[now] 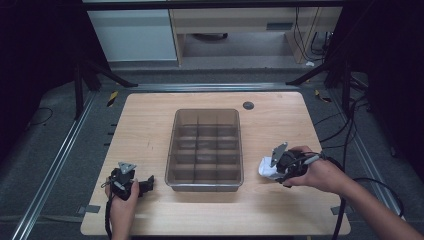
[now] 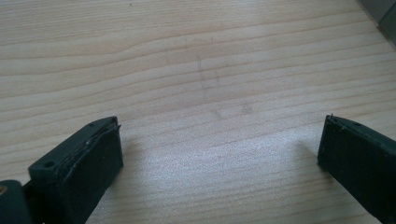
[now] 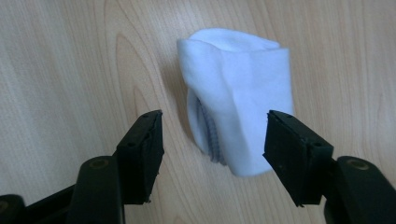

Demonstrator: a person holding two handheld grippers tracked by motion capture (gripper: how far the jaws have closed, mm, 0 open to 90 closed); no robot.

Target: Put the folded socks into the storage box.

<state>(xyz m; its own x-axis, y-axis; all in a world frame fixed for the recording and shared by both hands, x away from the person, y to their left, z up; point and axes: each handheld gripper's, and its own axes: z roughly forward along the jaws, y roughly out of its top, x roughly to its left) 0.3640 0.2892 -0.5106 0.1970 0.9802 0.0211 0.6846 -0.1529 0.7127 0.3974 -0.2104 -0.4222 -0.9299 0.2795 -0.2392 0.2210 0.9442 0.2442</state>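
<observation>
A folded white cloth (image 3: 238,84), perhaps a sock, lies on the wooden table (image 1: 145,125) to the right of a clear divided bin (image 1: 172,150). My right gripper (image 3: 215,128) is open, with its jaws set on either side of the cloth's near end. The left pad stands apart from the fabric and the right pad sits at its edge. In the high view the right gripper (image 1: 268,169) points left over the cloth (image 1: 264,167). My left gripper (image 1: 149,184) rests near the bin's front left corner. It is open (image 2: 219,154), with bare wood between its jaws.
The bin has several compartments and stands in the middle of the table. A dark round grommet (image 1: 248,105) sits near the table's far edge. Cables trail off to the right of the table, and black stands flank its far corners.
</observation>
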